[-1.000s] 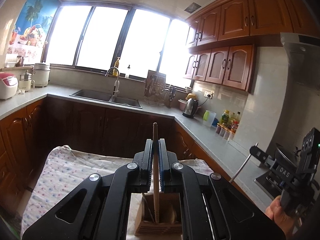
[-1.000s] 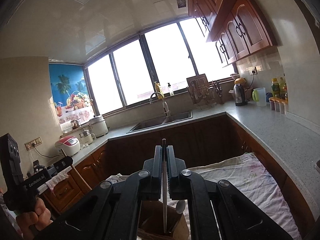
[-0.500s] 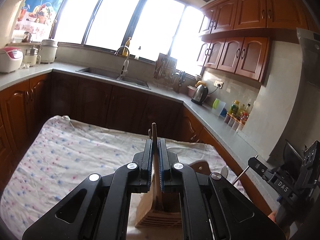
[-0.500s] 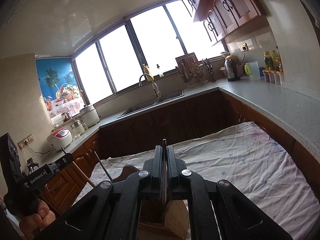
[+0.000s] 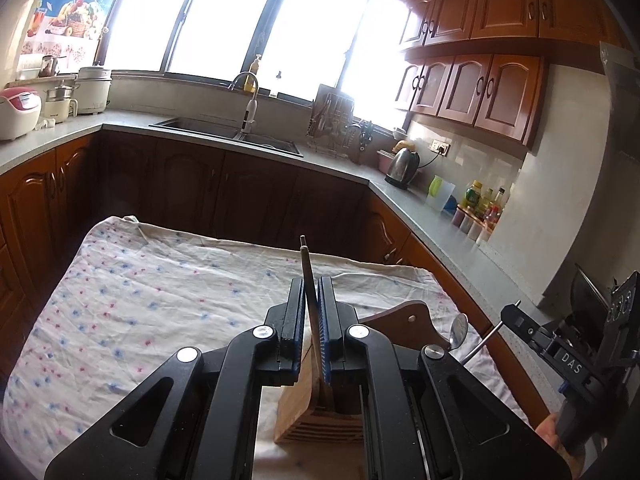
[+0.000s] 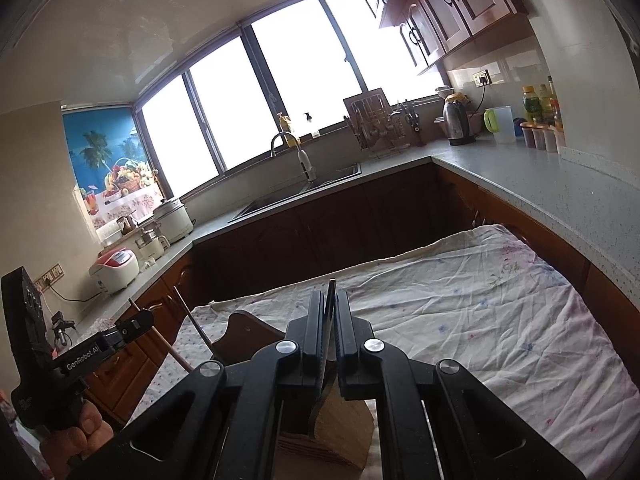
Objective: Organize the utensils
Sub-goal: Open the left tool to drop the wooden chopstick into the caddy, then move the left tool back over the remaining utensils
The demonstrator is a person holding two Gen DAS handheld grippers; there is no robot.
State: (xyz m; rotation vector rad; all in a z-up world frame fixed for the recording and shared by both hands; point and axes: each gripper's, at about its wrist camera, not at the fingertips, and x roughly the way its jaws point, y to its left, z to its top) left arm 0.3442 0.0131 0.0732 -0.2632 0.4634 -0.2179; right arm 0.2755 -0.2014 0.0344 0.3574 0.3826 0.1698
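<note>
left gripper jaws clamped on a wooden stick, its lower end down in the wooden holder | right gripper jaws clamped on a thin metal utensil above the same holder | holder stands on flowered cloth | spoon and brown board just beside it

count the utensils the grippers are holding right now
2: a wooden stick clamped in the left gripper, a thin dark utensil in the right gripper; both point down into the wooden holder.
</note>
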